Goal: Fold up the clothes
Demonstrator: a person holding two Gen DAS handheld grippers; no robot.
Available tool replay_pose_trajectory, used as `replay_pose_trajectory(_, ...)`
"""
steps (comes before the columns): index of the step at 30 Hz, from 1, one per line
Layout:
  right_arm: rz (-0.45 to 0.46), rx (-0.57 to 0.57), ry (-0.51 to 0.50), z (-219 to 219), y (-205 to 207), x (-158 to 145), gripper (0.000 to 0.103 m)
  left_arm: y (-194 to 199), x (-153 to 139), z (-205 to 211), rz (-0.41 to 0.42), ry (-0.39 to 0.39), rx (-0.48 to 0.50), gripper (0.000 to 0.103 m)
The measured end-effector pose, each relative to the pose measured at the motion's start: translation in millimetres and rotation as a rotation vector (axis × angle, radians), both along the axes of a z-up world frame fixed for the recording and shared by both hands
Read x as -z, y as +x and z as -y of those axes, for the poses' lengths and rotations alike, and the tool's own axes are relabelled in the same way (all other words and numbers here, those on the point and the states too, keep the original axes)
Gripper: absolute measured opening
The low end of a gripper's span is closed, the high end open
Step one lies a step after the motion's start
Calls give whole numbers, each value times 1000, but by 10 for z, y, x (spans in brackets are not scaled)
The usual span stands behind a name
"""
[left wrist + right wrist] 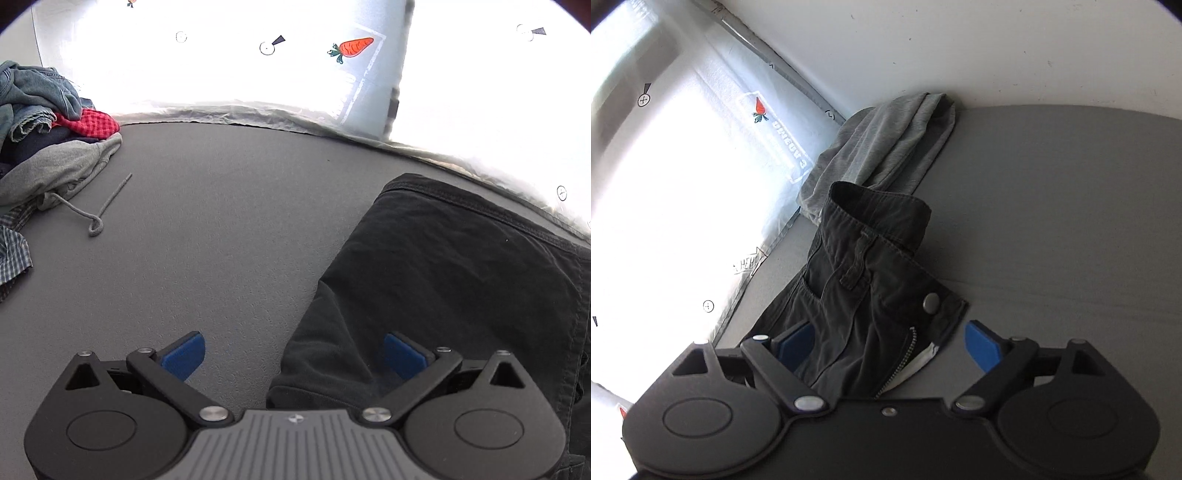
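A: Item one, black trousers (871,295): we log them flat on the grey worktop (1071,221), waistband end between the right gripper (886,347) jaws, untouched; jaws wide.

B: Long axis runs away from us. Left gripper (293,356): jaws wide, empty, over the trouser edge. Right is nearer the waistband. Beyond: folded grey garment (886,147), unfolded pile (48,129).

Carrot-printed plastic sheet (354,74) edges grey tabletop (207,229).
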State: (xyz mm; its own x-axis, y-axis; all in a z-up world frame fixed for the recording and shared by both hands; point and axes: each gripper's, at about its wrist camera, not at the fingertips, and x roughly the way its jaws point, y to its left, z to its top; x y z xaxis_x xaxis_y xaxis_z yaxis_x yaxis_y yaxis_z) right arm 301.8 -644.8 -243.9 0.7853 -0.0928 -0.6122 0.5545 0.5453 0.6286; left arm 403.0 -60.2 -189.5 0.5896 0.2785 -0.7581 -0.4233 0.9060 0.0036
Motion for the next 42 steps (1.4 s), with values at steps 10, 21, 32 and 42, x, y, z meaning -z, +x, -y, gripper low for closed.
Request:
replay_pose_trajectory(10, -36, -98, -122, 324, 541, 174, 81, 411, 23, 933, -72, 133, 262, 102)
replay_pose_trajectory(21, 156, -109, 169, 574, 350, 230, 29, 525, 377, 1026, -233, 75, 261, 103)
replay_pose_trajectory(32, 448, -218, 296, -176, 309, -567, 27, 440, 330, 1020, -210, 53, 259, 103)
replay_pose_trajectory(42, 493, -310, 598, -1287, 347, -486, 27, -6, -205, 585, -72, -12, 364, 102)
